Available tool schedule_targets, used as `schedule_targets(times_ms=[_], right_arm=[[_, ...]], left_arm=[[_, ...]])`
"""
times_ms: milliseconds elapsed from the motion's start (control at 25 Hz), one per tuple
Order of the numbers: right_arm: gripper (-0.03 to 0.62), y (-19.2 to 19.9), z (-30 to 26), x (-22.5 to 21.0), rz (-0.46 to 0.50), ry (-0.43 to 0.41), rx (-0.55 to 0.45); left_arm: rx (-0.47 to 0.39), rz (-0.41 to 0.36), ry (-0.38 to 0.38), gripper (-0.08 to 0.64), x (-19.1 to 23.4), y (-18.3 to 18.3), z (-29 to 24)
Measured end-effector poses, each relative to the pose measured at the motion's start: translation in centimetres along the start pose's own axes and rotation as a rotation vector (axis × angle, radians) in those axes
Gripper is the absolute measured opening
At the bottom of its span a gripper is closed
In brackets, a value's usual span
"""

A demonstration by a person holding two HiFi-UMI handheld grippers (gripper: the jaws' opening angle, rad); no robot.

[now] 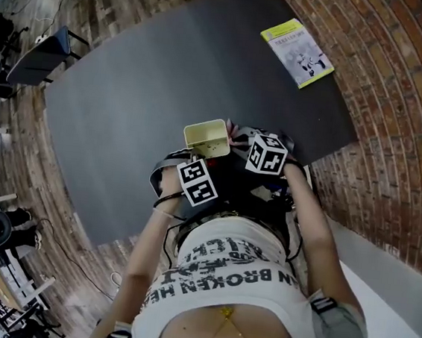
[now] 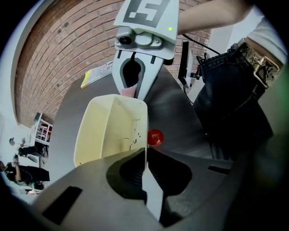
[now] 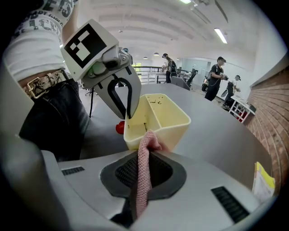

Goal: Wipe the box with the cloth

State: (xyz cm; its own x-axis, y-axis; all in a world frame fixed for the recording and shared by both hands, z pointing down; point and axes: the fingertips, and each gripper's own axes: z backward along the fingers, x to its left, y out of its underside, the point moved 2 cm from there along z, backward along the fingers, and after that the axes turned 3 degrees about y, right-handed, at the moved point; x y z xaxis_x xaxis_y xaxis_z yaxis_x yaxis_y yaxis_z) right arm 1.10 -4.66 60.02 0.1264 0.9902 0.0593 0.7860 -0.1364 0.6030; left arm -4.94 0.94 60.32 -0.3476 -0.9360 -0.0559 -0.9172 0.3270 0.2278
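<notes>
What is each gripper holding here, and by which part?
The left gripper pinches the box by one thin side wall at its rim. The right gripper clamps the pink cloth, a bunched fold poking out beyond the jaws.

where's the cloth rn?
Low centre of the right gripper view: the pink cloth is pinched in the right gripper's jaws, its tip at the near wall of the cream box.

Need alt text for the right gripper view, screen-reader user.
The right gripper pinches a pink cloth close to the near wall of a cream box on a dark grey table. The left gripper clamps the box's left-hand wall from above, and a small red object lies beside the box.
</notes>
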Motion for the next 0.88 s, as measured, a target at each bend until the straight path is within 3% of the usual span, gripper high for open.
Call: schedule_targets(times_ms=[440, 680, 880], right_arm=[[0.017, 0.6, 0.1, 3.5, -0.077, 0.036, -0.001], [0.017, 0.1, -0.4, 3.9, -0.163, 0.094, -0.025], [0.017, -0.8, -1.4, 4.3, -0.178, 0.117, -0.021]], left_arm=[[-0.010, -0.004, -0.005, 0.023, -0.4, -0.1, -0.2], [-0.021, 0.098, -0.040, 0.023, -0.1, -1.1, -0.5], [-0.010, 0.147, -0.051, 0.023, -0.1, -1.7, -0.7]])
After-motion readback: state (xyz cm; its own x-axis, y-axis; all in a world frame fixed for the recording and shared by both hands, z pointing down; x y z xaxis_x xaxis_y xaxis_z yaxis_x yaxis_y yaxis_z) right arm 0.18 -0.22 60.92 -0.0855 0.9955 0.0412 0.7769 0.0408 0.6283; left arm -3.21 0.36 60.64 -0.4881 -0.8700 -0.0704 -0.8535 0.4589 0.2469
